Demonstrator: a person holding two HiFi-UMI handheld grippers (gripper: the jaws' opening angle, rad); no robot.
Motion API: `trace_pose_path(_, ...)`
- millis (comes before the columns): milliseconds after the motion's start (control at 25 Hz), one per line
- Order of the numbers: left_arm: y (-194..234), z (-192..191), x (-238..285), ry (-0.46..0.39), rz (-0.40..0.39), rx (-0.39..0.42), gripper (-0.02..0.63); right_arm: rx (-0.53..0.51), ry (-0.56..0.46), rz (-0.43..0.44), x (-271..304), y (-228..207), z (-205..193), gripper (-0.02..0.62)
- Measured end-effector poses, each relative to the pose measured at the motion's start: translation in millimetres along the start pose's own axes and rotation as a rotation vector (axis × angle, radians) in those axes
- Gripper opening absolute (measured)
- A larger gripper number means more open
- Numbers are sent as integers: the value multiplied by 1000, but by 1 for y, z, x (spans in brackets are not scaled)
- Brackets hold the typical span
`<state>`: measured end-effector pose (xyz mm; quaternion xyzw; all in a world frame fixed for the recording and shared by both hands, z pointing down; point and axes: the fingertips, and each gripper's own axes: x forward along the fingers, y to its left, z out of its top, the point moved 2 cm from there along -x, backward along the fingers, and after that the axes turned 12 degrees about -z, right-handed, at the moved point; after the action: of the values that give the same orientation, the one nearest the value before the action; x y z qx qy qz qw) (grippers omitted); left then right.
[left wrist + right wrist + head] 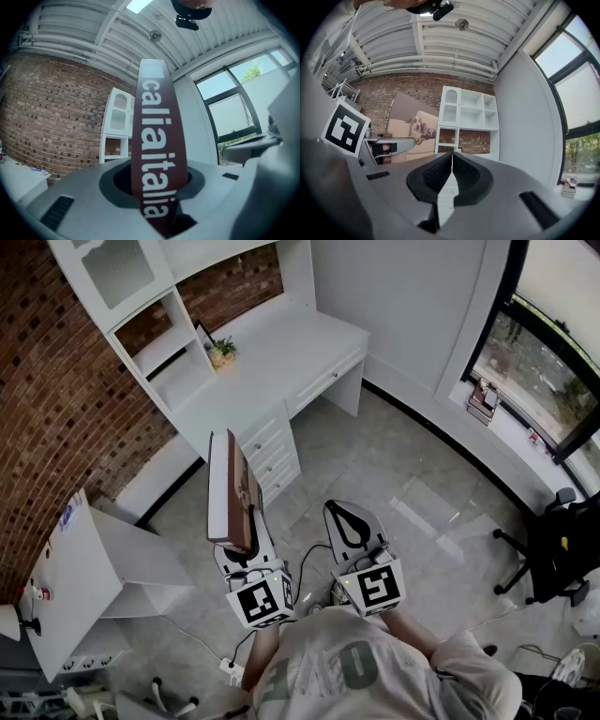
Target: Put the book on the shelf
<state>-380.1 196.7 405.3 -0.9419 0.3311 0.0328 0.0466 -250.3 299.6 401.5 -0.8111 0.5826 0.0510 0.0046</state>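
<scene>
The book (pixel 232 488) stands upright on its edge in my left gripper (pixel 246 532), whose jaws are shut on its lower end. Its dark red spine (pixel 157 140) with white lettering fills the middle of the left gripper view, clamped in that gripper (pixel 157 190). Its cover with a dog on a sofa (pixel 410 129) shows in the right gripper view. The white shelf unit (pixel 164 343) stands ahead against the brick wall, some way off, with open compartments (pixel 468 117) (pixel 117 126). To the book's right my right gripper (pixel 347 526) (pixel 451 161) is shut with nothing in it.
A white desk (pixel 291 343) with drawers (pixel 272 451) joins the shelf and carries a small potted plant (pixel 222 351). A white table (pixel 66 577) is at the near left. Stacked books (pixel 483 399) lie on the window sill, and a black office chair (pixel 558 549) is at the right.
</scene>
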Motion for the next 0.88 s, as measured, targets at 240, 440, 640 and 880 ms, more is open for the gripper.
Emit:
trace_pose_path(240,-13,2,1,1,-17,-6,155,-21,4,-14,-7,-10,-2,17)
trace_pose_path(440,-12,-1,7,5,-7,-5,155,13,8,-10,-2,-16,-5,17)
trace_pose_path(640,-9,-5,18,11,13,-7,155,39,21,-24,4,-28,-19,17)
trace_pose_path(880,-17,-11,33,6,35,-16,155,23,54,-26,9,-55,-27,17)
